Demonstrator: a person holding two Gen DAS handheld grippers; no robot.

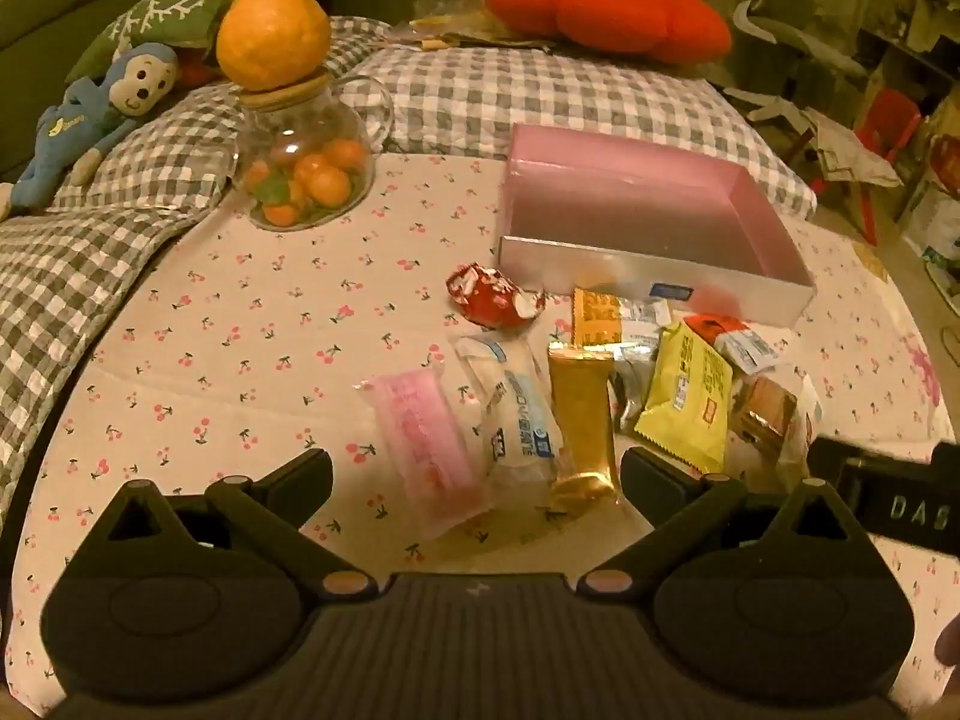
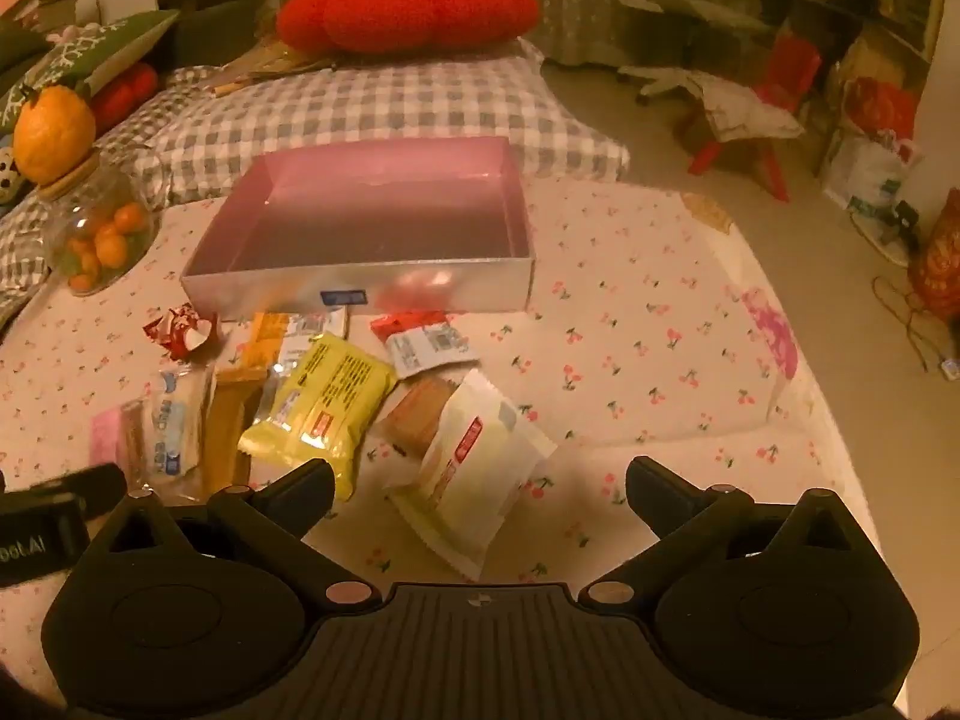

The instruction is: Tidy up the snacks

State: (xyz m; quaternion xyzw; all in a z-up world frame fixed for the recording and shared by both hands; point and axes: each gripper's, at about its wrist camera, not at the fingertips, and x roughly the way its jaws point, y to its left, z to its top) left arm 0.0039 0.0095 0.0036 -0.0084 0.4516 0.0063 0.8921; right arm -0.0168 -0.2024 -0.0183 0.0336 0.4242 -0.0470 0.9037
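A pile of wrapped snacks lies on the cherry-print cloth in front of an empty pink box (image 1: 648,210) (image 2: 372,222). In the left wrist view I see a pink packet (image 1: 426,450), a white-blue packet (image 1: 522,414), a gold bar (image 1: 585,420), a yellow packet (image 1: 684,396) and a red candy (image 1: 489,294). My left gripper (image 1: 477,474) is open and empty, just above the pink and gold packets. My right gripper (image 2: 480,480) is open and empty over a white packet (image 2: 474,468), beside the yellow packet (image 2: 327,402).
A glass jar of small oranges (image 1: 306,174) with a big orange on its lid stands at the back left. A checked quilt (image 1: 510,96), a red cushion (image 2: 408,9) and a blue monkey toy (image 1: 90,114) lie behind. The bed edge and floor (image 2: 870,396) are to the right.
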